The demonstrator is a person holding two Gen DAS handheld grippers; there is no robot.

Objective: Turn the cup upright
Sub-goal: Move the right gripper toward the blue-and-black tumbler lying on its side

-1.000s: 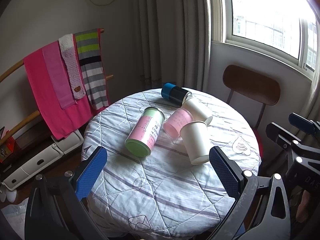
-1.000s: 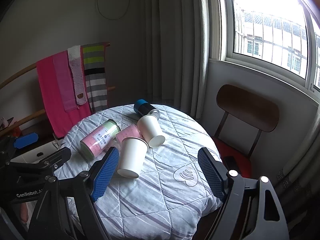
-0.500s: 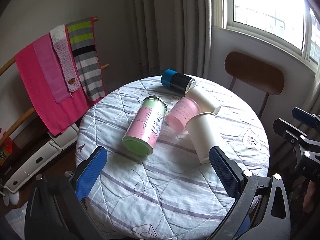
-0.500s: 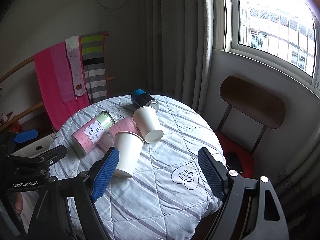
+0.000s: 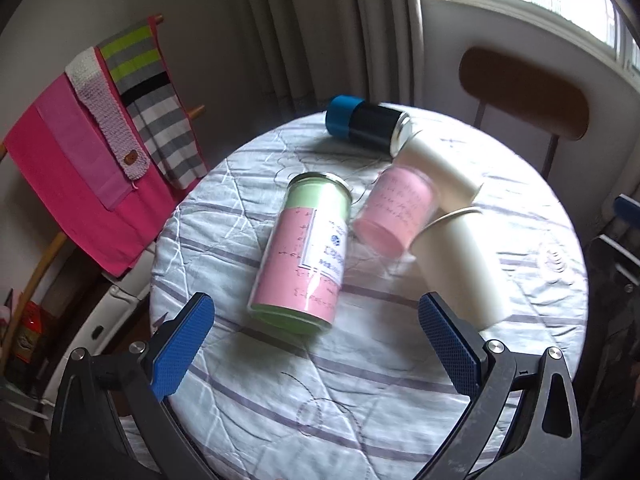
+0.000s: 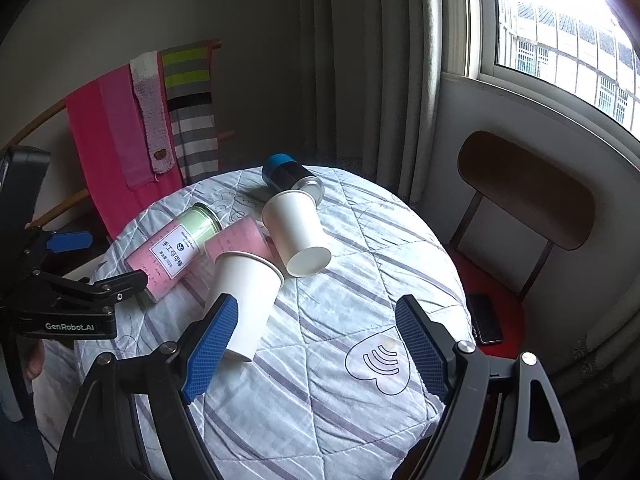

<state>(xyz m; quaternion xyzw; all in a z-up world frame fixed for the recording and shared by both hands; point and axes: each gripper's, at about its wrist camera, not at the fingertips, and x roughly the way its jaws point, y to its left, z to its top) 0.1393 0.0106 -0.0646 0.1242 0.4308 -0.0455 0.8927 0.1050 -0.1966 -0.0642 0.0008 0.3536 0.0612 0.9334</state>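
Several cups and cans lie on their sides on a round table with a striped quilted cloth (image 5: 360, 380) (image 6: 320, 380). A white paper cup (image 5: 460, 264) (image 6: 248, 300) lies nearest, a second white cup (image 5: 436, 172) (image 6: 298, 232) behind it. A pink cup (image 5: 394, 210) (image 6: 240, 242) lies between them. My left gripper (image 5: 316, 340) is open and empty, above the near table edge before the pink-green can (image 5: 308, 248) (image 6: 174, 252). My right gripper (image 6: 316, 344) is open and empty, its left finger close beside the nearest white cup.
A blue-black can (image 5: 366, 124) (image 6: 290, 178) lies at the table's far side. A wooden chair (image 5: 524, 92) (image 6: 524, 196) with a phone (image 6: 486, 322) on its red seat stands right of the table. A rack of pink and striped cloths (image 5: 92, 152) (image 6: 140, 140) stands left.
Both grippers have moved forward and down towards the table, so the cups and cans loom larger. Nothing on the table has moved. Both grippers stay open.
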